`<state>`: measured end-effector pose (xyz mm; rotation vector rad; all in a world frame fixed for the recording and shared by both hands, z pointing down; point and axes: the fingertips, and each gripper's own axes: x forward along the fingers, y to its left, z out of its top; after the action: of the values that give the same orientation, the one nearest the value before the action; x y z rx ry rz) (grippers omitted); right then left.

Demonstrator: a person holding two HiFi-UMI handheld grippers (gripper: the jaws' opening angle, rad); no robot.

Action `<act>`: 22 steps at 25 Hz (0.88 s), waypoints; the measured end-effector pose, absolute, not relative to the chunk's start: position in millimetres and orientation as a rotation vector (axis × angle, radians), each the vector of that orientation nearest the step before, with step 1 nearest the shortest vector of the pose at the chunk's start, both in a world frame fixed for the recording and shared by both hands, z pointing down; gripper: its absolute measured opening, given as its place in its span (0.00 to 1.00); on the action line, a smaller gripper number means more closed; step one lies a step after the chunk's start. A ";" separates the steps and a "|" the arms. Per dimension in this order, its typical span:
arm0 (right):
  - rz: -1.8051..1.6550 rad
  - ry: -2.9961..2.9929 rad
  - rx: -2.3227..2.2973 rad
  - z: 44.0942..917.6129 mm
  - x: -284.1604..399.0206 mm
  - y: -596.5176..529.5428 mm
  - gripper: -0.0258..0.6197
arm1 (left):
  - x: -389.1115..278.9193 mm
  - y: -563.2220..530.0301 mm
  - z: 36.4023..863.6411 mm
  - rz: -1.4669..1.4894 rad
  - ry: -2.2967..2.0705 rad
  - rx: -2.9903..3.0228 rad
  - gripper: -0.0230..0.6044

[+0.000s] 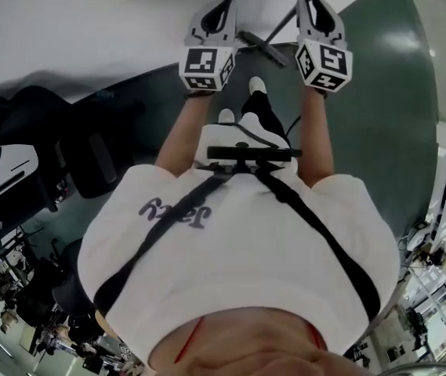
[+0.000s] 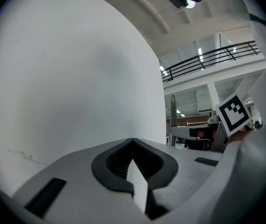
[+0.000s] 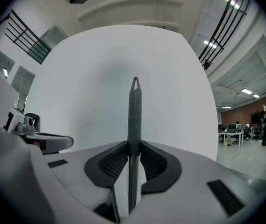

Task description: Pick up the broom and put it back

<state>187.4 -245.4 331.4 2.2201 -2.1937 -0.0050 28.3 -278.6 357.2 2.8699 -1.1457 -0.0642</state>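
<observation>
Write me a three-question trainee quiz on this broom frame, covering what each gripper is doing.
1. Multiple choice: what is the right gripper shut on? A) a chair leg B) the broom handle C) a cable
2. True or false: the left gripper also grips the broom handle.
3. Fill in: in the right gripper view, the broom handle stands ___ between the jaws.
Key: 1 B; 2 false, its jaws are together with nothing between them; 3 upright.
</observation>
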 end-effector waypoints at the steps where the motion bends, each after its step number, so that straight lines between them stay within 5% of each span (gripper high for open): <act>1: -0.009 -2.203 2.214 328.8 183.0 -242.7 0.18 | 25.9 -276.4 355.0 -0.070 -1.144 2.870 0.05; 22: -0.054 -2.397 2.035 315.4 96.5 -231.3 0.18 | -35.1 -260.0 340.7 -0.161 -1.306 2.816 0.05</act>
<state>96.5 -231.3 315.4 2.0349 -2.3975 -0.0543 -35.1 -260.0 340.7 2.8165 -1.3062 -0.1609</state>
